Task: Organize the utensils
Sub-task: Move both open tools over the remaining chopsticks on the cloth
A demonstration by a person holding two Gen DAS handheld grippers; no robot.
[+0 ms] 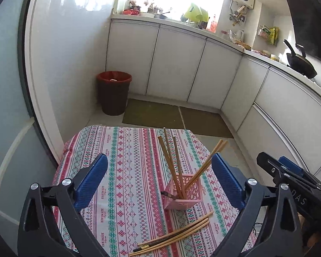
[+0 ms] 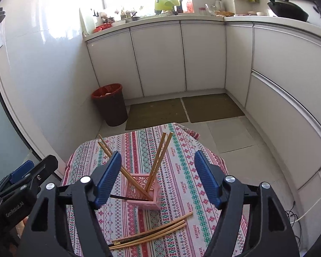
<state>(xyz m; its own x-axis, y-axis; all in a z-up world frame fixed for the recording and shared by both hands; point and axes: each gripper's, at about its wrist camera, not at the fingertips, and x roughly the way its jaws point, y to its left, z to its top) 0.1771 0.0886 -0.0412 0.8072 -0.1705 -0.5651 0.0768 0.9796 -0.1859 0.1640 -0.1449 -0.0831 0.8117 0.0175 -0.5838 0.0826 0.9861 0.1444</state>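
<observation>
Left wrist view: the left claw [image 1: 159, 178] stands wide open and holds nothing, its blue pads [image 1: 92, 181] flanking the scene. A pink holder [image 1: 183, 194] sits on the cloth-covered counter [image 1: 122, 171] at about 5 o'clock from the frame centre, with upright chopsticks [image 1: 173, 160] leaning out of it. Loose chopsticks [image 1: 177, 236] lie flat on the cloth at 6 o'clock of the holder, just beside it. The right claw [image 1: 289, 171] enters at 3 o'clock; its opening cannot be judged here.

Right wrist view: the right claw [image 2: 157, 180] is likewise spread wide and empty. The holder [image 2: 146, 192] sits between its pads. A dark item, possibly another chopstick, lies across the holder's rim. Loose chopsticks [image 2: 152, 233] rest at 6 o'clock. A bin [image 2: 110, 105] stands on the floor at 11 o'clock.
</observation>
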